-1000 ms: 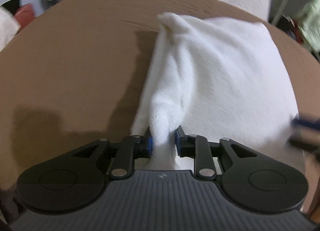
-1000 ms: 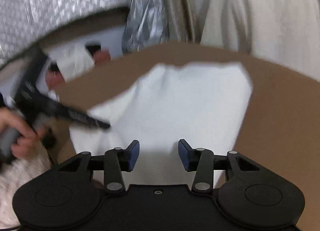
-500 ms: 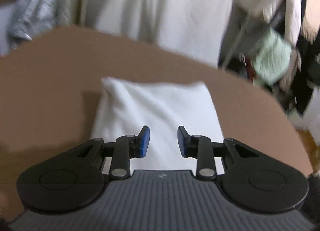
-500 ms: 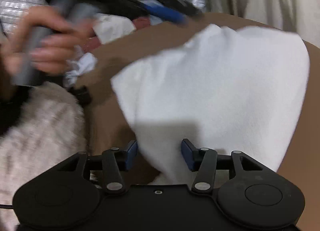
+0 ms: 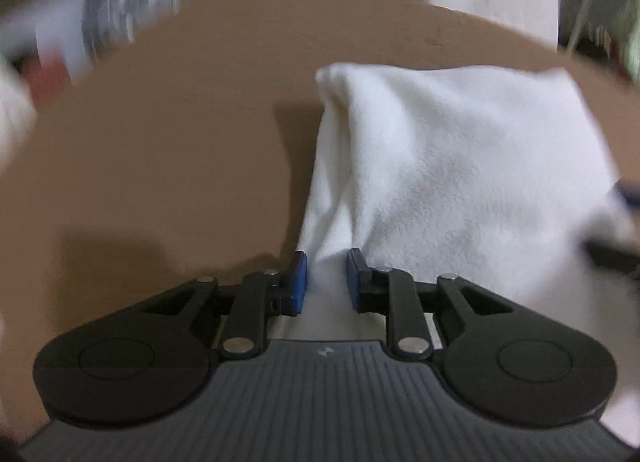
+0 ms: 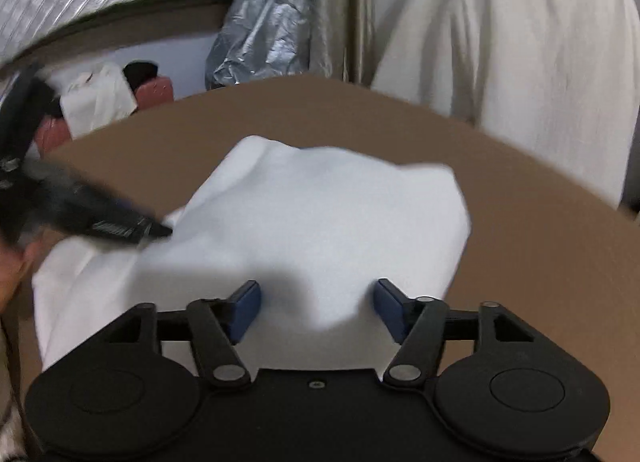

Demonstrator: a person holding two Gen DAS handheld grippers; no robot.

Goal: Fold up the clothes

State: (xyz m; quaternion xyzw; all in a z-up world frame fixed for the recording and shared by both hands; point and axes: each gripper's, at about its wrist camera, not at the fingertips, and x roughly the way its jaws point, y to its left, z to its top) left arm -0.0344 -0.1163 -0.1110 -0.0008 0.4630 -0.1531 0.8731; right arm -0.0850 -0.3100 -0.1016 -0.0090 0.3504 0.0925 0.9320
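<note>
White fleecy cloth (image 5: 460,166) lying folded on the brown counter (image 5: 180,150), its left edge pinched up by the left claw (image 5: 326,282).

The left claw's blue pads (image 5: 298,282) are clamped on a raised ridge of the cloth's near left corner; the rest of the cloth spreads flat to the right. The right claw (image 6: 316,308) hovers over the cloth's near edge with its blue pads (image 6: 246,308) wide apart, gripping nothing. Beyond the counter hang cream curtains (image 6: 500,34) and crinkled silver foil sheeting (image 6: 264,34); the left claw's black body (image 6: 80,214) shows blurred at the left in the right wrist view.
</note>
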